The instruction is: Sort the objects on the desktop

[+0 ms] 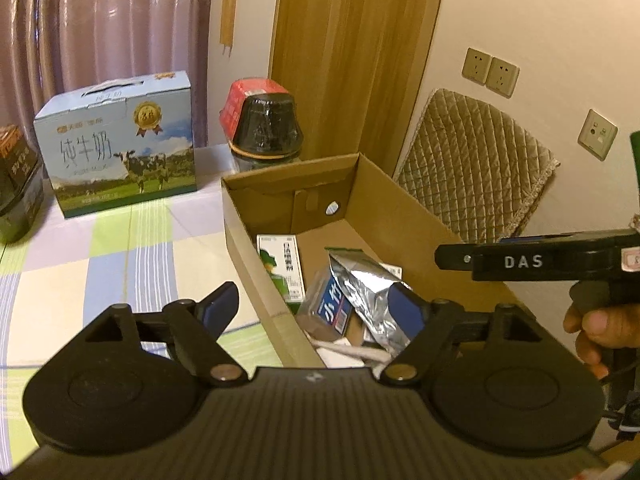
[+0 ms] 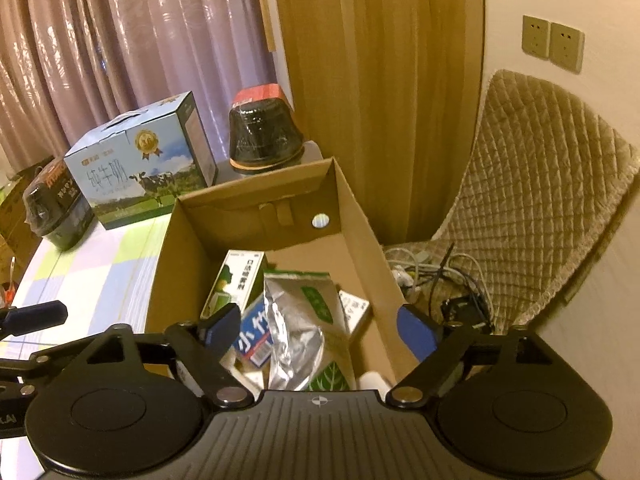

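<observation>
An open cardboard box (image 1: 256, 240) (image 2: 168, 248) stands on the checked tablecloth. Inside lie a silver foil pouch (image 1: 360, 280) (image 2: 296, 328), a green-and-white medicine box (image 1: 280, 264) (image 2: 232, 280), a blue packet with white characters (image 1: 332, 312) (image 2: 256, 340) and a small white box (image 2: 354, 310). My left gripper (image 1: 316, 308) is open and empty, straddling the box's near left wall. My right gripper (image 2: 320, 328) is open and empty above the box contents; its body also shows in the left wrist view (image 1: 540, 260), held by a hand.
A blue milk carton case (image 1: 120, 148) (image 2: 136, 164) and a black jar with red lid (image 1: 264, 120) (image 2: 264, 132) stand at the back. Another dark jar (image 2: 52, 208) is at the left. A quilted chair (image 2: 540, 200) with cables (image 2: 440, 276) is right of the box.
</observation>
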Motion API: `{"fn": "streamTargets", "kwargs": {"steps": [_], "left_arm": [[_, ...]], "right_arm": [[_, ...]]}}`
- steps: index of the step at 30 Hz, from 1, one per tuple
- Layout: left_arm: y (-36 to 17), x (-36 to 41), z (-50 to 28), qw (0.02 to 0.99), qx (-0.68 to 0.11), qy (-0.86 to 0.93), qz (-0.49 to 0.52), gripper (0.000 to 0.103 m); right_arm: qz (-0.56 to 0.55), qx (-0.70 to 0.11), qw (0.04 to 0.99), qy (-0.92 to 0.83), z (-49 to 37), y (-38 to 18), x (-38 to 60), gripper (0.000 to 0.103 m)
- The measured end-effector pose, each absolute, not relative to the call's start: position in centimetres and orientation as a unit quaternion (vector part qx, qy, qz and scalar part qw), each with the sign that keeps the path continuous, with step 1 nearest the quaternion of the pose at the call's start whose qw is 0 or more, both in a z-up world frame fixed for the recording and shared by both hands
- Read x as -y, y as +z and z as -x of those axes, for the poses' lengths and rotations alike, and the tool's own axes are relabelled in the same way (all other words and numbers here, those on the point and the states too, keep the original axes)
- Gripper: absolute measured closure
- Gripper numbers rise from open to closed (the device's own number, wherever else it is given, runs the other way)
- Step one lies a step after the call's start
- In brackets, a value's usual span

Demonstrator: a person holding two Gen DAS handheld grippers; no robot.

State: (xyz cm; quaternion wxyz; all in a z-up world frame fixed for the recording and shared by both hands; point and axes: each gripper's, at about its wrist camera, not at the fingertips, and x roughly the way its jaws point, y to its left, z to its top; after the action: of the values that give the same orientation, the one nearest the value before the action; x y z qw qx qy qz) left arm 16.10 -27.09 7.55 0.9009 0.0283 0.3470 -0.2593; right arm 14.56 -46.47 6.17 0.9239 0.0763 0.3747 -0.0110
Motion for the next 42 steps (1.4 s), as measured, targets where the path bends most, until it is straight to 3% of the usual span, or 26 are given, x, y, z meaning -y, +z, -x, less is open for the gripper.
{"fn": "streamTargets", "kwargs": {"steps": [4, 8, 42], "left_arm": [[7.6, 26.7, -14.9, 0.903, -0.350, -0.247, -0.031, 0.007], [8.1, 26.3, -13.6, 0.904, -0.353, -0.237, -0.030, 0.001], [10.6, 21.6, 0.2, 0.902, -0.387, -0.192, 0.011, 0.001]], "right_arm": [[-0.076, -0.377, 0.923, -0.011, -12.9, 6.5, 46.3, 0.004], [-0.069, -0.375, 0.925, -0.008, -10.9, 7.4, 46.1, 0.002], [-0.040, -0.435, 0.899, -0.031, 4.4, 10.5, 43.3, 0.002]]}}
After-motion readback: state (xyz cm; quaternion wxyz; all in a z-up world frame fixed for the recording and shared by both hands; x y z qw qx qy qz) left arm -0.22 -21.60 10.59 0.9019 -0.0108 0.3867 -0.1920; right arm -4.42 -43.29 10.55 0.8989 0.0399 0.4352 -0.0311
